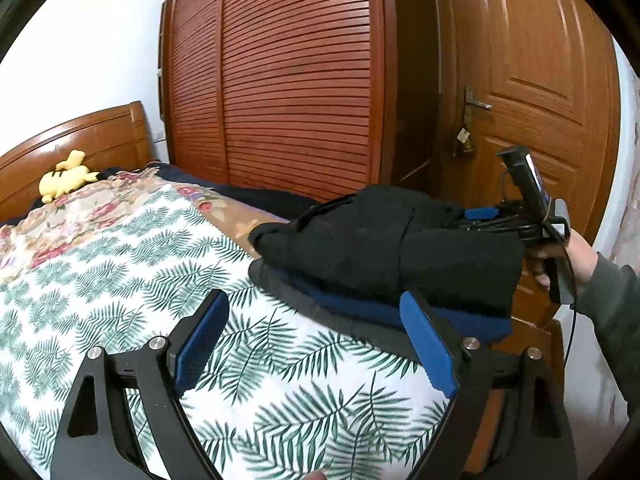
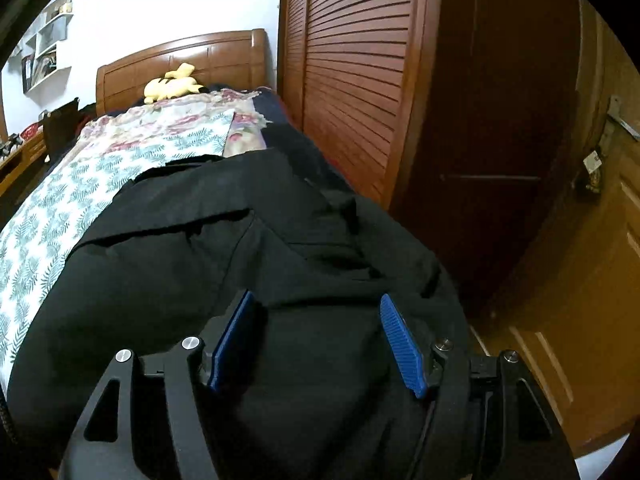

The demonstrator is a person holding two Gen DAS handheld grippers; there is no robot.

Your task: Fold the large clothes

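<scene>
The black garment (image 1: 384,248) lies folded in a heap at the bed's (image 1: 120,272) foot end, over a blue layer, near the wardrobe (image 1: 280,80). The left gripper (image 1: 316,344) hangs over the leaf-print sheet beside it, jaws spread and empty. The right gripper (image 2: 320,344) sits over the garment (image 2: 240,248), jaws spread, cloth between them but not pinched. A yellow plush (image 1: 66,178) rests by the headboard.

My left gripper (image 1: 316,340) stands wide open, gripping nothing. My right gripper (image 2: 316,344) stands open, pointing downward.
</scene>
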